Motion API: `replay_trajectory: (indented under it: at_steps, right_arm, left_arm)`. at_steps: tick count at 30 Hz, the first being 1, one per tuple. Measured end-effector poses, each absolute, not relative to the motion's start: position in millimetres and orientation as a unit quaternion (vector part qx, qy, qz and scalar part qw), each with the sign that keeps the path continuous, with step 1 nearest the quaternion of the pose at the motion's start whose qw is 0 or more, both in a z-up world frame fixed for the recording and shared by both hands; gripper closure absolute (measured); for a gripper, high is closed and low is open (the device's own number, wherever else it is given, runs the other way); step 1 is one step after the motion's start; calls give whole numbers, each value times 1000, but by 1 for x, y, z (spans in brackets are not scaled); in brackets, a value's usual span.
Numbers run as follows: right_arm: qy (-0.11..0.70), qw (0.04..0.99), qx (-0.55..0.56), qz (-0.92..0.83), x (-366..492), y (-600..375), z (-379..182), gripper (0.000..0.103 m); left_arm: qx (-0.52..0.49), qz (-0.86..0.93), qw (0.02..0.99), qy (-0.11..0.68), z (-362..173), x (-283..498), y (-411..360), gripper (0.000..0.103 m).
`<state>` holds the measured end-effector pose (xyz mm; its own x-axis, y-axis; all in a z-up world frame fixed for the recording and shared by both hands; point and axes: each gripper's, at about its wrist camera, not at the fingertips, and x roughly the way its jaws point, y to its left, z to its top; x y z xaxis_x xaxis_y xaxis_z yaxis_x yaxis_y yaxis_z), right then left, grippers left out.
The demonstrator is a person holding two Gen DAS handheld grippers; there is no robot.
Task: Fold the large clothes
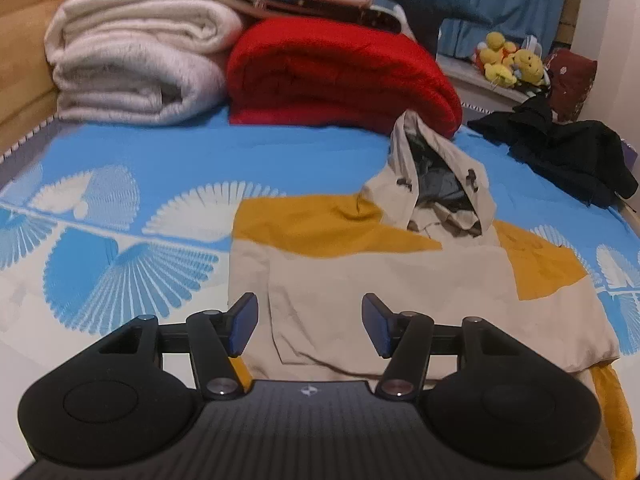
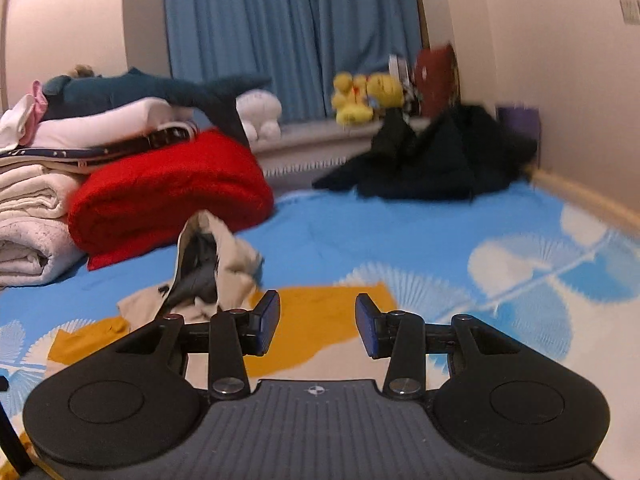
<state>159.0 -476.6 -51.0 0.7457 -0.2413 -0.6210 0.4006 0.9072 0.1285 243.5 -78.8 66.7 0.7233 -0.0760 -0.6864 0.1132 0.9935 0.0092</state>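
Directly beyond the left gripper, jaws apart and empty, the hooded jacket lay flat, hood farthest; the right gripper, also empty-handed, hovered over its yellow shoulder.

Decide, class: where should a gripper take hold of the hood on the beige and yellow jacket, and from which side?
Grip the hood at its raised tip, coming from above; it stands up off the jacket, so that edge is free, unlike the flat body.
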Motion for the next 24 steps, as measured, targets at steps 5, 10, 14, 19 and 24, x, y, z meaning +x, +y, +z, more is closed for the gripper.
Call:
replay_trajectory:
  at_steps: [5, 10, 14, 19, 24]
  right_arm:
    - [313, 927, 126, -164, 157, -482, -39, 59]
    - [329, 923, 110, -166, 162, -482, -34, 59]
    - [345, 917, 107, -170, 164, -492, -33, 59]
    - [363, 907, 120, -179, 162, -514, -41, 70]
    - [376, 896, 139, -189, 164, -529, -50, 85]
  left_arm:
    - [43, -42, 938, 340, 71, 238, -82, 38]
    - [58, -52, 945, 318, 74, 233, -80, 38]
    - [58, -72, 946, 310, 77, 236, -78, 38]
    - [31, -83, 941, 325, 80, 292, -92, 49]
    - [73, -116, 933, 332, 82, 373, -142, 64]
